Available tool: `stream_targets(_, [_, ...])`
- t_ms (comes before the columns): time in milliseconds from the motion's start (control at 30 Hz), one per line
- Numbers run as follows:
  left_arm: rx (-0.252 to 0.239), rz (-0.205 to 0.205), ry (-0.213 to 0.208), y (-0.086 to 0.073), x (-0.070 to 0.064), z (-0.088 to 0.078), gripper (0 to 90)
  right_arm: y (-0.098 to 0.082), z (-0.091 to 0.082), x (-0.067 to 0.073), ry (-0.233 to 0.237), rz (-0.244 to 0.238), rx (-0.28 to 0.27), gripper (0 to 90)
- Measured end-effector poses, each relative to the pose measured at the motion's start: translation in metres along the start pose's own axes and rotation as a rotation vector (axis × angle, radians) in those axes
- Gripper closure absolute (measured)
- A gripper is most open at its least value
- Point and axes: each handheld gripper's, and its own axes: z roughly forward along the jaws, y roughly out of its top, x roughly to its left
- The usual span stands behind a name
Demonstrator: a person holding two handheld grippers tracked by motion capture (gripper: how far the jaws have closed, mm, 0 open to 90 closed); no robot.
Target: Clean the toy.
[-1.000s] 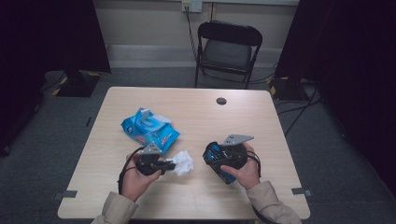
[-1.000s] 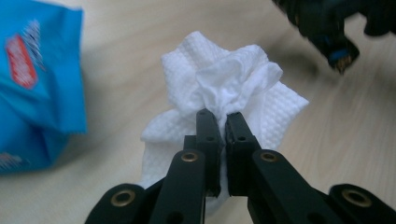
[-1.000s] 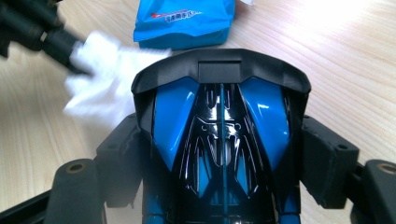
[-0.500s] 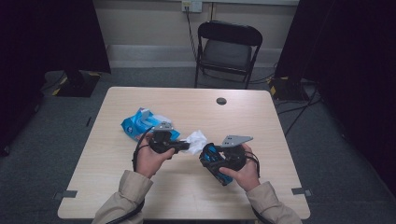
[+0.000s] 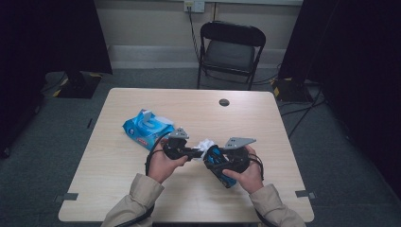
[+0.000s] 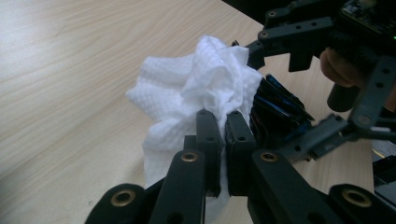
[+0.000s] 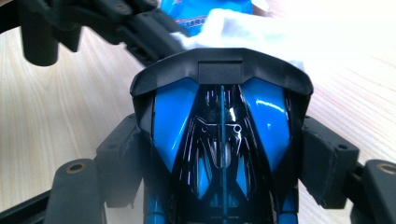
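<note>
Fingers (image 6: 208,135) of the left gripper (image 5: 182,150), seen in the left gripper view, are pinched together on a crumpled white paper wipe (image 6: 194,91), whose folds bulge out beyond and to the left of their tips. Fingers (image 7: 327,163) of the right gripper (image 5: 222,163), seen in the right gripper view, stand wide apart and clamp the two flanks of a glossy blue and black toy car (image 7: 222,135), whose black rear wing lies crosswise just beyond them.

Count: two grippers, one in each hand; one wipe; one toy car; one blue plastic pack of wet wipes (image 5: 146,127); one small round black disc (image 5: 224,102); one black folding chair (image 5: 231,49).

In the high view, both grippers meet over the near middle of the pale wooden table (image 5: 118,189). The left hand (image 5: 163,165) brings its gripper in from the left, the right hand (image 5: 246,175) its gripper from the right. The wipe lies between the two grippers, at the tip of the left fingers and against the far end of the toy car. In the left gripper view the wipe presses on the dark body of the car, to the right of the left fingers.

The pack of wet wipes lies flat on the table, to the far left of the grippers, just beside the left one. The disc sits on the table near its far edge, well apart from the hands. The chair stands on the floor beyond the far edge of the table.
</note>
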Motion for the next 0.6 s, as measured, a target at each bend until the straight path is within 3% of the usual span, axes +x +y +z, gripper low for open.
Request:
stream_targets(367, [-0.004,0.026,-0.023,-0.003,-0.006,-0.003,86.6,-0.003,-0.003,-0.007,-0.032,0.022,0.002,25.7])
stream_targets(600, [0.004,0.034,-0.062,-0.008,-0.013,-0.003,86.6,-0.005,-0.007,-0.016,-0.059,0.046,-0.006,25.7])
